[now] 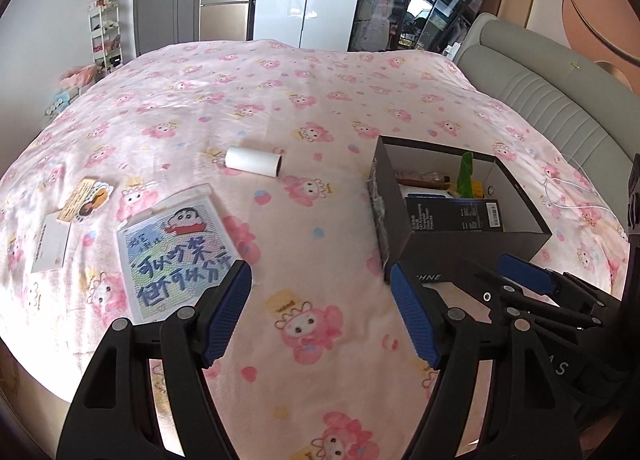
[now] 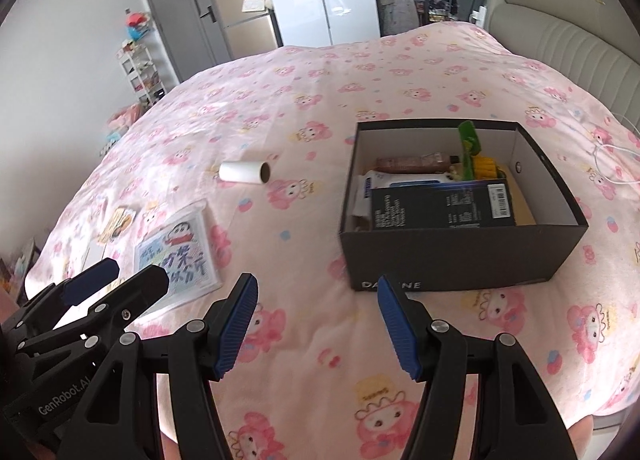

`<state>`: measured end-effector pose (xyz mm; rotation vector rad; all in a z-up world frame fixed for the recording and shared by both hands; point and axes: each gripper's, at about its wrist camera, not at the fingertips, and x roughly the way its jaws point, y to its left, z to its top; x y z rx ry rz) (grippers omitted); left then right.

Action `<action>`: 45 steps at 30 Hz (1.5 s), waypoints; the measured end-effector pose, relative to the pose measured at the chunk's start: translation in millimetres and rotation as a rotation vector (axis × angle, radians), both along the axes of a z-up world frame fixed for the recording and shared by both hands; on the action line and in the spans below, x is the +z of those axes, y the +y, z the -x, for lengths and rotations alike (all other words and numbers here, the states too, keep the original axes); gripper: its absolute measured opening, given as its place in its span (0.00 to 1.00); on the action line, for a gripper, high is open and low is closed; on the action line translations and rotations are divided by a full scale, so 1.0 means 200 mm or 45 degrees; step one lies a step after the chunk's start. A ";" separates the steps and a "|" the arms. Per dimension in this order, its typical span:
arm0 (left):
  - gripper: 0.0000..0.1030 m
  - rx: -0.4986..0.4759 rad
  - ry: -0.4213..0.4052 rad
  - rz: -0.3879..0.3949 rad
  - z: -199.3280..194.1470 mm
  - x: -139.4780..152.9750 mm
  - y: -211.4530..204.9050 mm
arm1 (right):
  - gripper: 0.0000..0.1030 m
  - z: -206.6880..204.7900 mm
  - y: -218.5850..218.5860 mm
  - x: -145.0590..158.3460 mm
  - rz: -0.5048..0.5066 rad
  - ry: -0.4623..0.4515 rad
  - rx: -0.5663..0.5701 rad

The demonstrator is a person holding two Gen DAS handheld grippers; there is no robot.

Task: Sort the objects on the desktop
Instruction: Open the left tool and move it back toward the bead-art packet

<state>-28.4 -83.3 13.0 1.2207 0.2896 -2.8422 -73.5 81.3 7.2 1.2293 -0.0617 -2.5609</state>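
Observation:
A black cardboard box sits on the pink bed cover, holding a dark carton, a green packet and other items. A white paper roll lies to its left. Nearer, a cartoon picture card lies flat, with a small sticker card and a white card beyond it. My left gripper hovers open and empty between picture and box. My right gripper is open and empty before the box's near left corner.
The pink patterned cover spans the whole bed. A grey padded headboard runs along the right. A white cable lies right of the box. A white shelf rack, a door and wardrobes stand behind the bed.

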 end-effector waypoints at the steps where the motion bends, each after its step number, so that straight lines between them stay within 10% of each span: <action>1: 0.71 0.008 0.001 -0.002 -0.01 -0.01 -0.02 | 0.57 -0.01 -0.02 0.00 -0.005 0.000 0.011; 21: 0.71 0.313 -0.045 -0.131 -0.16 -0.21 -0.63 | 0.57 0.05 -0.66 -0.11 -0.150 0.017 0.332; 45: 0.68 0.457 -0.257 -0.370 0.09 -0.82 -1.16 | 0.57 0.48 -1.14 -0.72 -0.221 -0.282 0.502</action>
